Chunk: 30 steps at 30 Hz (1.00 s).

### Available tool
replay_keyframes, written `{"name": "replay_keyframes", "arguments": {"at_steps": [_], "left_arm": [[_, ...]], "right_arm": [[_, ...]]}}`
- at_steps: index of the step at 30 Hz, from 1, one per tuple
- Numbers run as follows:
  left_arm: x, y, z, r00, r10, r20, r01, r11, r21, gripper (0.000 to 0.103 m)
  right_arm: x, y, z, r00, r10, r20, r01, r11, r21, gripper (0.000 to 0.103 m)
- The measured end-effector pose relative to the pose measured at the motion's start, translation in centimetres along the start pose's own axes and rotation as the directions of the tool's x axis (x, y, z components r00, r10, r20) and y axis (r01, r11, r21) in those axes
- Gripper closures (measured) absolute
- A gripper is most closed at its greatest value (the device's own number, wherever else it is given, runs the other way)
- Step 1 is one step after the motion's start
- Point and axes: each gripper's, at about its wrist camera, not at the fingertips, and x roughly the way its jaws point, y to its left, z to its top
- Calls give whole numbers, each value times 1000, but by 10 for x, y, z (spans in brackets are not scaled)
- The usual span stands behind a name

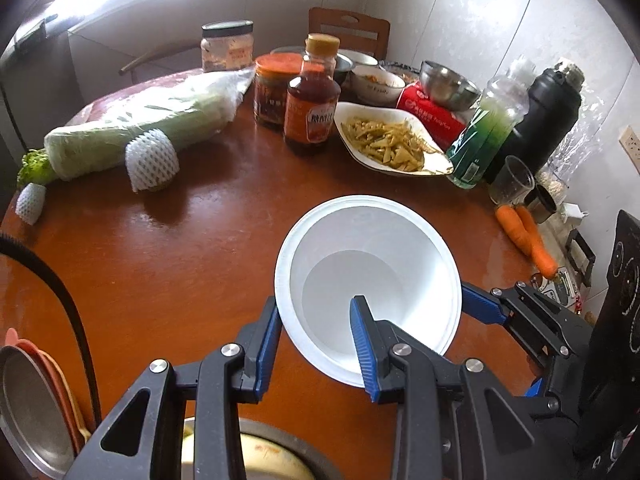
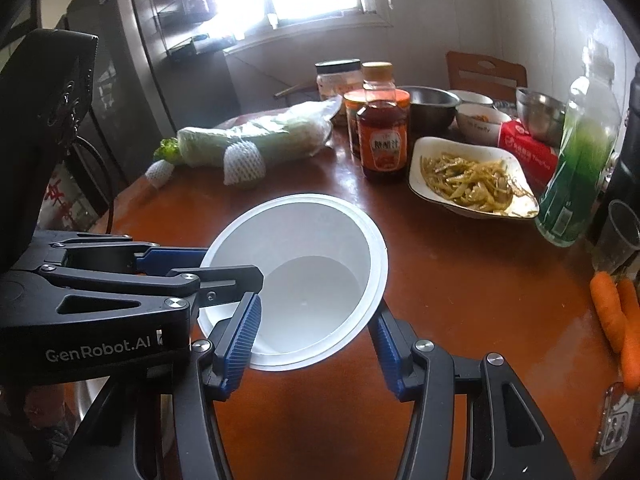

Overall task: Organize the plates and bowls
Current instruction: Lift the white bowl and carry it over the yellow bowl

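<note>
A: What do the grippers hold?
B: The left gripper (image 1: 318, 350) pinches the rim of the white bowl (image 1: 366, 284) at 7 o'clock, one finger inside, one outside. The right gripper (image 2: 316, 344) straddles the rim at 5 o'clock; whether it bites, I cannot tell.
A: Any writing?
B: "GenRobot.AI" on the left gripper's body, seen from the right wrist. The sauce bottle (image 2: 383, 136) at 12 o'clock has a label too small to read.
A: And the bowl?
B: Mouth up, slightly tilted, over the brown table (image 1: 180, 260).
</note>
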Motion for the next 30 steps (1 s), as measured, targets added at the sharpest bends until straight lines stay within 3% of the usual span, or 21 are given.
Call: {"name": "replay_keyframes", "arguments": {"at_steps": [10, 30], "left_arm": [[-42, 17, -17, 997, 1, 82, 1, 1000, -25, 67], [-102, 52, -53, 983, -1, 183, 11, 998, -56, 67]], "right_arm": [[-28, 36, 4, 998, 2, 67, 2, 998, -65, 47], [-58, 106, 0, 992, 2, 123, 17, 989, -148, 47]]}}
